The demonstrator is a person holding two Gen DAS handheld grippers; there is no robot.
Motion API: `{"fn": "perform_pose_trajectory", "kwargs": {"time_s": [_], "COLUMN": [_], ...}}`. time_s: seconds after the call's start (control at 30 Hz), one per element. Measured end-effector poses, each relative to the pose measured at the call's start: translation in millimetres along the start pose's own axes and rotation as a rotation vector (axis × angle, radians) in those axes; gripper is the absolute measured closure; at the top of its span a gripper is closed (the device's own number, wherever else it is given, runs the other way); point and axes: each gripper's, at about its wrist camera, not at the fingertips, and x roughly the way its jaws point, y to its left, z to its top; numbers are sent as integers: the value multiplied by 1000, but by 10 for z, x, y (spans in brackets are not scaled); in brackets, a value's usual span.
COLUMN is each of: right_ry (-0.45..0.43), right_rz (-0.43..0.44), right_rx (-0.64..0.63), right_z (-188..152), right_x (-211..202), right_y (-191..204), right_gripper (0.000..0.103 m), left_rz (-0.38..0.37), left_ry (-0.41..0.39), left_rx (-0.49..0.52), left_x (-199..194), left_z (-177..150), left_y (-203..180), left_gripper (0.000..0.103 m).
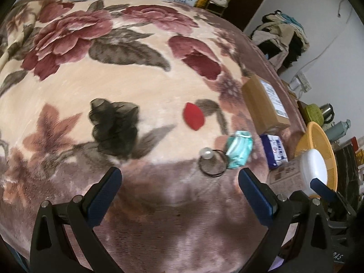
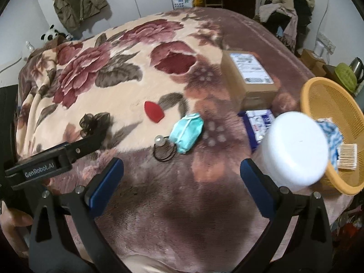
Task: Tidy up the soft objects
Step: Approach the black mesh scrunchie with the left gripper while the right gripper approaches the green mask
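Observation:
On the floral blanket (image 1: 141, 86) lie a black mesh scrunchie (image 1: 113, 129), a red sponge (image 1: 194, 116), a pearl hair tie (image 1: 212, 162), a teal mask pack (image 1: 238, 152) and a blue tissue pack (image 1: 276, 151). My left gripper (image 1: 179, 178) is open and empty, hovering in front of the hair tie. My right gripper (image 2: 182, 173) is also open with nothing between its fingers. A white-lidded jar (image 2: 295, 147) stands just outside its right finger, against the yellow basket (image 2: 318, 95). The basket holds a blue-white cloth (image 2: 329, 134) and cotton swabs (image 2: 347, 157).
A cardboard box (image 2: 248, 77) sits on the blanket behind the tissue pack (image 2: 259, 122). One finger of the left gripper (image 2: 91, 140) reaches in near the scrunchie (image 2: 93, 120). Clothes pile up at the back right, and a kettle and bottles stand beyond the basket.

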Motion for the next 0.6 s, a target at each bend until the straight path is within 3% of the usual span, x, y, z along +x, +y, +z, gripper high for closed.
{"fn": "perform_pose_trajectory", "kwargs": {"time_s": [0.37, 0.6], "right_ry": [86, 110], "right_rz": [34, 45], "right_rx": [25, 82], "right_z": [-186, -127], "right_x": [428, 672], "right_y": [119, 51], "right_gripper": [0, 0], "left_rz": [41, 75], "left_ry": [34, 47], "left_rx": [-47, -104], "left_x": [213, 318], "left_z": [-65, -47], "left_y": [420, 742], "left_gripper": [1, 1]}}
